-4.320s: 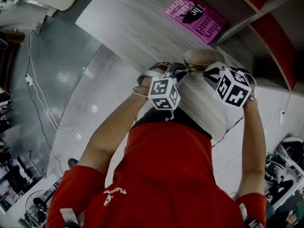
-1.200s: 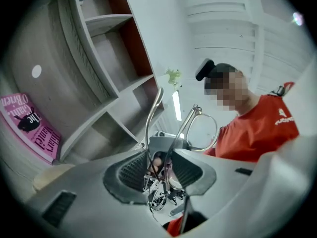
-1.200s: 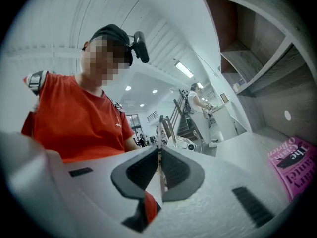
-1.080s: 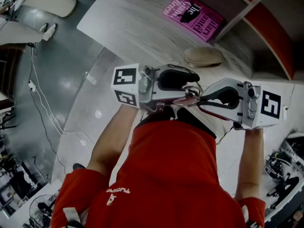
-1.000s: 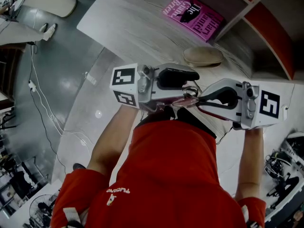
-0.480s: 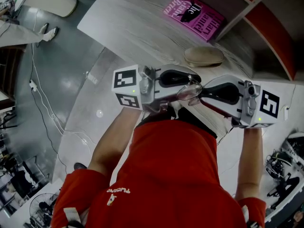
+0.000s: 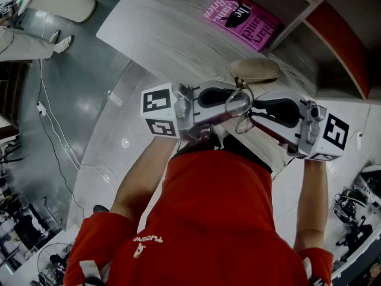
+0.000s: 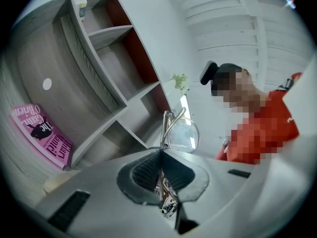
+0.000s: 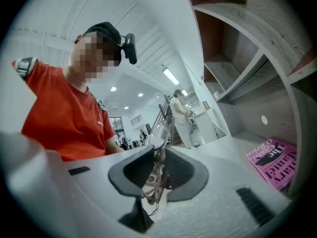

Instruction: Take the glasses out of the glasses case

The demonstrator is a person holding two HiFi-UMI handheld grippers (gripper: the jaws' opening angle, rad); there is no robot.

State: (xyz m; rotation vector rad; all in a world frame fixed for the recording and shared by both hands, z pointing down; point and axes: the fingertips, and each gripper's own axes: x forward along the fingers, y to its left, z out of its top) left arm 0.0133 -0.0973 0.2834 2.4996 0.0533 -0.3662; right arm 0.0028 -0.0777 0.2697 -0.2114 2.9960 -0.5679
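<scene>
A pair of thin metal-framed glasses (image 7: 239,104) hangs in the air in front of the person's chest, between both grippers. My left gripper (image 7: 233,103) is shut on the frame, and a lens (image 8: 182,134) sticks out past its tips (image 8: 161,151). My right gripper (image 7: 253,113) faces it from the right with its jaws opening. The glasses (image 9: 155,171) still sit in the narrow gap between its pads (image 9: 138,168). The beige glasses case (image 7: 255,69) lies on the grey wood table (image 7: 166,31), beyond the grippers.
A pink book (image 7: 241,14) lies at the table's far end beside a shelf unit with red backs (image 7: 333,28). Grey floor with cables is at the left. Another person stands far off in the right gripper view.
The left jaws have closed on the glasses, and the right jaws have loosened. The glasses have risen a little and tipped up between the grippers. The right gripper has shifted slightly.
</scene>
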